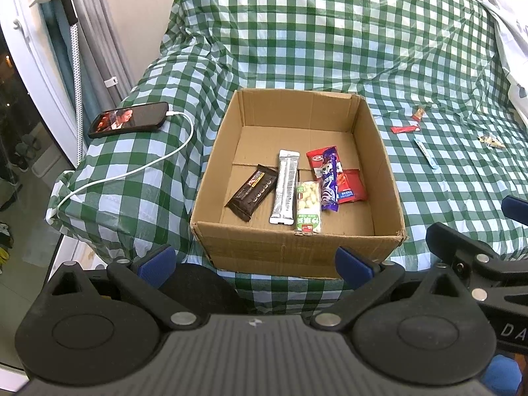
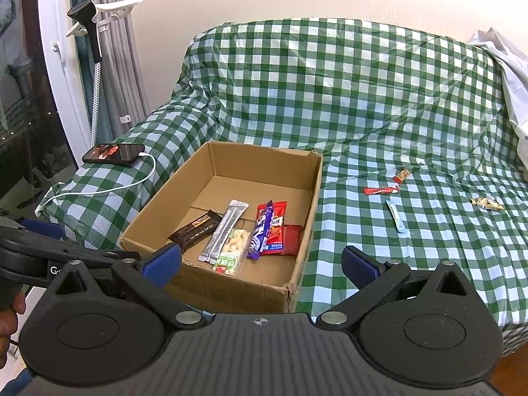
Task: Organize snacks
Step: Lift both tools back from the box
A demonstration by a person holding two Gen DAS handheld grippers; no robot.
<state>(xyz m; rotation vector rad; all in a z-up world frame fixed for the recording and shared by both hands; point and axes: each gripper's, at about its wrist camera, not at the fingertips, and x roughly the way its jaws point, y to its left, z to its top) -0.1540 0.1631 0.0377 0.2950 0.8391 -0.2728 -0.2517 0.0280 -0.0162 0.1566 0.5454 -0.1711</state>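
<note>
both grippers hang empty with jaws spread wide – left gripper (image 1: pixel 255 260), right gripper (image 2: pixel 262 260). five snacks lie in the cardboard box (image 2: pixel 231 288); next likely the red sachet (image 2: pixel 381 190) on the checked cover (image 2: pixel 412 247) – a flat, low pinch.

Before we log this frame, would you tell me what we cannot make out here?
- Red packet in the cardboard box: partly covered by the purple wrapper, both views.
- Small wrappers on the checked cloth: too small to identify.
- Phone screen: too small to identify.
- Box's outer far side: hidden by its walls.
</note>
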